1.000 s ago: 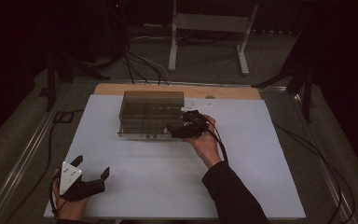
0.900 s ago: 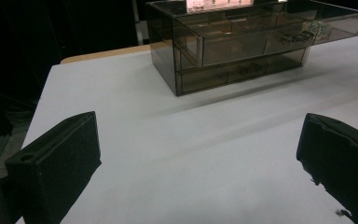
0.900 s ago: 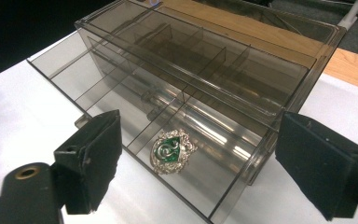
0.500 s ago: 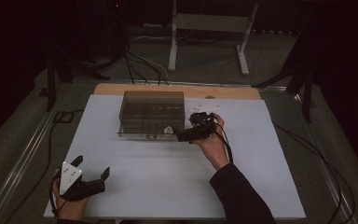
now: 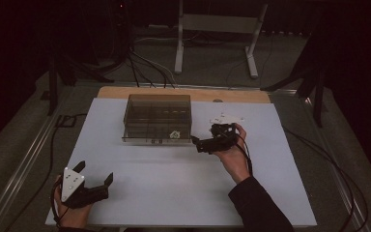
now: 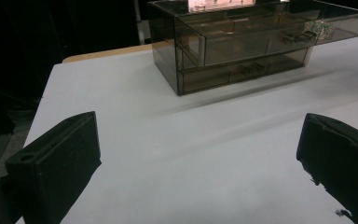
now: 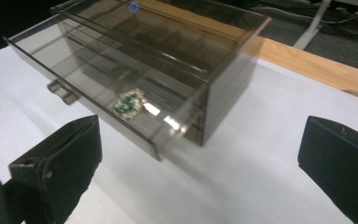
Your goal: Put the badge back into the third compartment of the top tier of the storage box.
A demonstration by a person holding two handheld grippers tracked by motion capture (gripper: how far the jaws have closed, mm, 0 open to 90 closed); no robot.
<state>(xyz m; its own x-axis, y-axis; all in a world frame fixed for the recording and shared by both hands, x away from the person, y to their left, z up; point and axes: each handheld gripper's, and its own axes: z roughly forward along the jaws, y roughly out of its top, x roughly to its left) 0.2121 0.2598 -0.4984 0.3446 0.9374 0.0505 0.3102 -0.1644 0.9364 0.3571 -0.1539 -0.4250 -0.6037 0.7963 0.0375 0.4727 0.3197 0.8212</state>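
Left tool (image 5: 95,182) unmoved at the near table (image 5: 174,193) edge, jaws spread and empty, right tool (image 5: 197,143) now drawn back right of the smoky drawer box (image 5: 158,118), jaws wide, green brooch (image 7: 129,103) in the pulled-out drawer (image 7: 88,88).

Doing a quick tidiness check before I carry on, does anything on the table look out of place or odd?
One thing: the smoky drawer box has its upper drawer pulled out, with a small green ornament inside. Both grippers are open, clear of it. Nothing looks spilled or broken.
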